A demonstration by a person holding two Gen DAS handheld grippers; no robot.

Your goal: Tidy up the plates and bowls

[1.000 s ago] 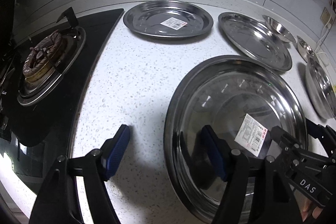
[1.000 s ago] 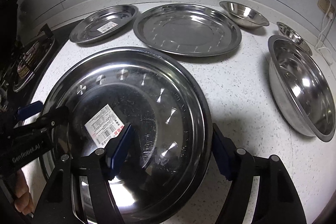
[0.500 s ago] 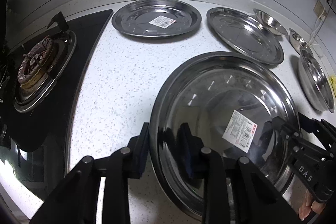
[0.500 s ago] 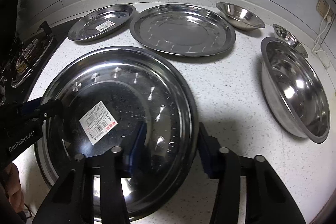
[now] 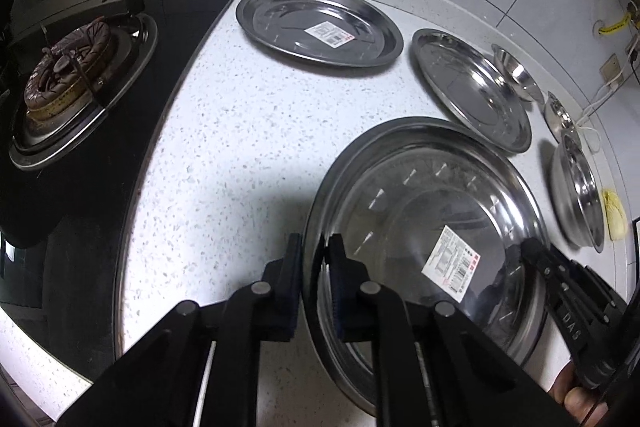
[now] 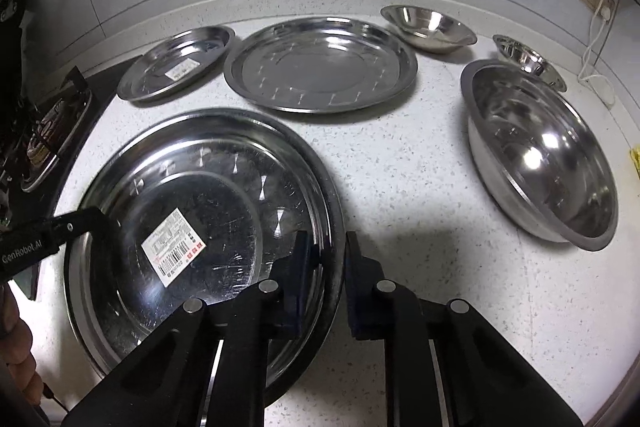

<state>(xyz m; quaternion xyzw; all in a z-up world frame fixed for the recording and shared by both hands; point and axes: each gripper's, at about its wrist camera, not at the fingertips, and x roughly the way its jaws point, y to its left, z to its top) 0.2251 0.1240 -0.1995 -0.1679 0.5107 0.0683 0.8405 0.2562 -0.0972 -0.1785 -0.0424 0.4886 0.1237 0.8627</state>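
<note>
Large steel plate (image 5: 472, 187) with label lying near on the speckled worktop (image 5: 240, 131), left gripper (image 5: 316, 251) just closed on its left rim, right gripper (image 6: 326, 247) just closed on its right rim, other plates and bowls farther back

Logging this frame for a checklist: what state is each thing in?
Big plate: on counter, rim gripped both sides.
Left gripper: just closed on its rim.
Right gripper: just closed on its rim.
Labelled small plate: flat, empty.
Big bowl: tilted, empty.
</note>
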